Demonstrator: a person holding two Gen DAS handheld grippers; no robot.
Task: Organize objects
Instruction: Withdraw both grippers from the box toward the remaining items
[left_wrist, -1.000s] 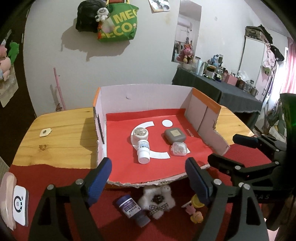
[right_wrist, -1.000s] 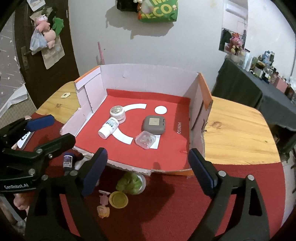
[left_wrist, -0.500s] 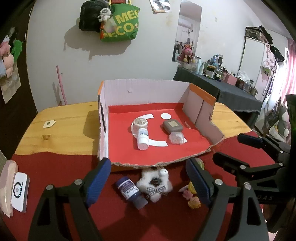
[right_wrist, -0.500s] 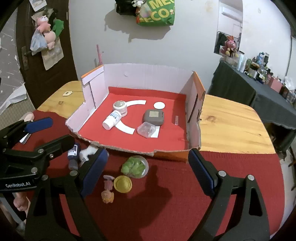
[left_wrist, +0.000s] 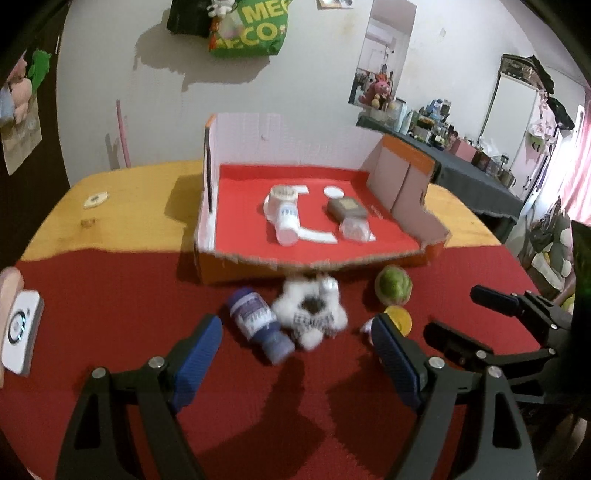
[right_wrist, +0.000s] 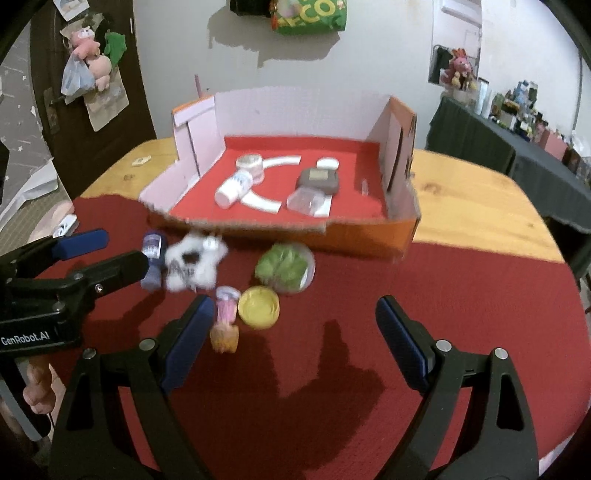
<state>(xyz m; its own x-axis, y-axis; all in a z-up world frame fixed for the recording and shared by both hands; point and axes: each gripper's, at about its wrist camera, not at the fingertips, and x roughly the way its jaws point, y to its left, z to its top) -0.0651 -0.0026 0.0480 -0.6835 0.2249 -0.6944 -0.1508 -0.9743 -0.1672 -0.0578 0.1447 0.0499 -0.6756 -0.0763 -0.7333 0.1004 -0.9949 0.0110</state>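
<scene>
A cardboard box (left_wrist: 288, 142) with a red floor holds a white bottle (left_wrist: 286, 225), a small jar (left_wrist: 282, 195), a grey case (left_wrist: 347, 208) and a clear little box (left_wrist: 354, 230). On the red cloth in front of it lie a blue bottle (left_wrist: 258, 325), a white plush toy (left_wrist: 314, 314), a green ball (left_wrist: 393, 286), a yellow disc (right_wrist: 258, 306) and a small pink figure (right_wrist: 225, 325). My left gripper (left_wrist: 297, 358) hangs open just short of the blue bottle and the plush. My right gripper (right_wrist: 295, 347) is open too, with the pink figure beside its left finger.
A white device (left_wrist: 16, 328) lies at the cloth's left edge. Bare wooden tabletop (left_wrist: 122, 206) flanks the box on both sides. A dark-covered table (right_wrist: 480, 147) with clutter stands at the back right. A person's hand (right_wrist: 37, 387) grips the left tool's handle.
Both grippers have drawn back from the box and sunk toward the cloth. The loose items in front of the box now show fully. Both jaws stay as wide as before.
</scene>
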